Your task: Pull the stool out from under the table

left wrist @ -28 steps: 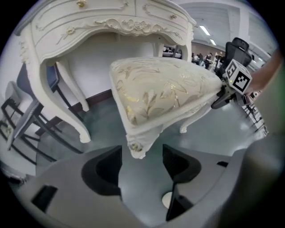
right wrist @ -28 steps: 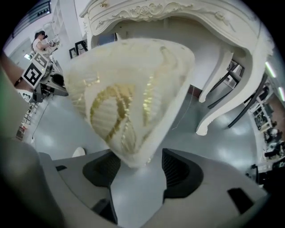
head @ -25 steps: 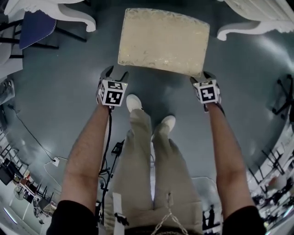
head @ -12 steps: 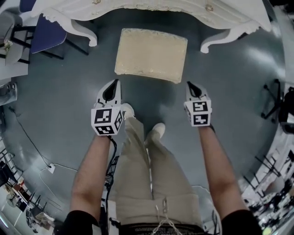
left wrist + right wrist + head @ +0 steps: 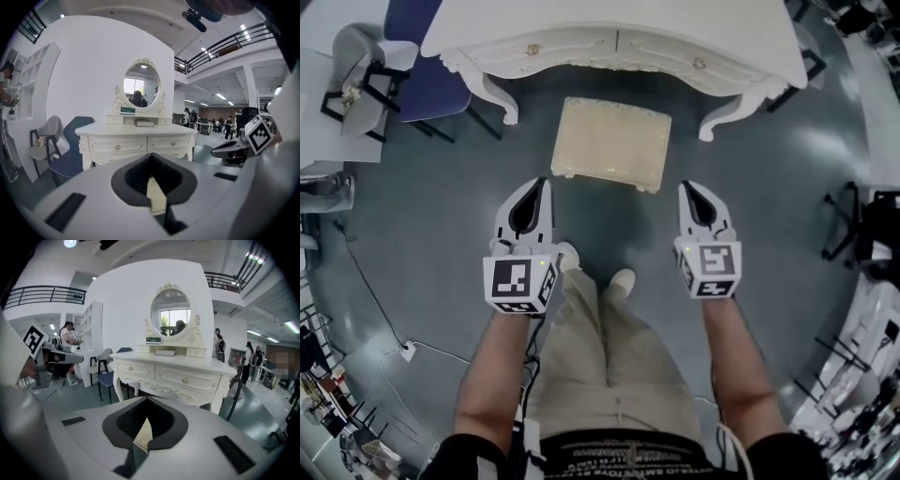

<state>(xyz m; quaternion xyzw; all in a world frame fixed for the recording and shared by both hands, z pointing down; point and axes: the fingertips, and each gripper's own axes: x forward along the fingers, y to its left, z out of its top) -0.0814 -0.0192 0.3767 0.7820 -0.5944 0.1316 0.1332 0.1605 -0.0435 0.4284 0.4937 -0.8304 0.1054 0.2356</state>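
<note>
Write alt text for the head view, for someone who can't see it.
Seen from above, a beige cushioned stool stands on the grey floor in front of a white dressing table, its whole seat visible. A standing person holds the left gripper and right gripper out short of it, both shut and empty.

black sleeves, beige trousers, seemingly white shoes, white left gripper, right gripper, marker cubes

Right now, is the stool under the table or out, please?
Out: the stool shows its whole cushion in front of the table, none covered by the top.
</note>
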